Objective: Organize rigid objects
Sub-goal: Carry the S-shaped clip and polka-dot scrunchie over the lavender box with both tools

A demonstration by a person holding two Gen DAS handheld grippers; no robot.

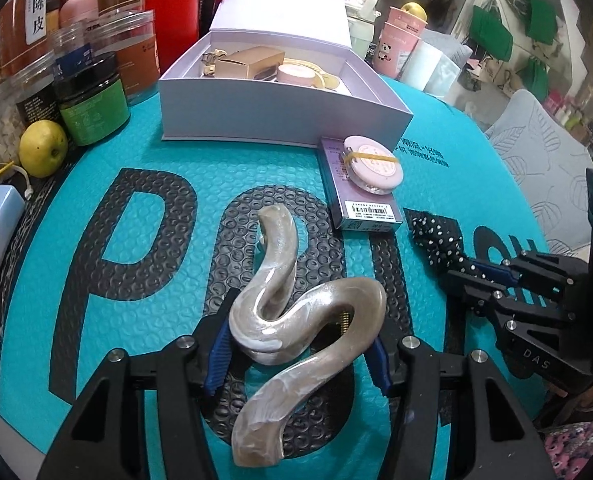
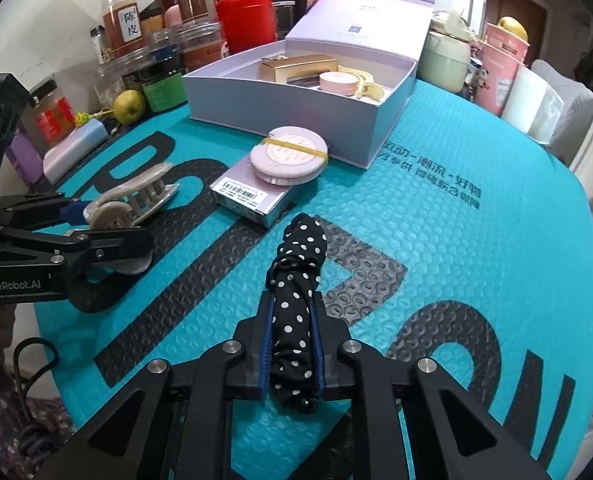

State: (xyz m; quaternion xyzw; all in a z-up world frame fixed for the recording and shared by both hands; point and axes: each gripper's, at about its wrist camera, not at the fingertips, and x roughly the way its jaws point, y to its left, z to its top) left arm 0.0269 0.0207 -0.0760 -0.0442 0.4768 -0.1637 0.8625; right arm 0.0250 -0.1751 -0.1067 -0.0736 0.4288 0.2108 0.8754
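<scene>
The left gripper (image 1: 296, 354) clamps a pearly beige hair claw (image 1: 296, 320) across its wavy middle, blue pads (image 1: 216, 354) pressing on both sides; the claw's long axis runs away from the camera, one curved end toward the lavender box (image 1: 280, 112). To its right, the right gripper (image 2: 292, 354) is closed tight on a black polka-dot scrunchie (image 2: 296, 280), squeezed into a long roll that points forward along the fingers, toward the small purple carton (image 2: 252, 196). A round pink compact (image 2: 288, 154), banded with yellow elastic, rests on that carton just beside the open box. All sit on a teal bubble mat (image 2: 476, 260).
</scene>
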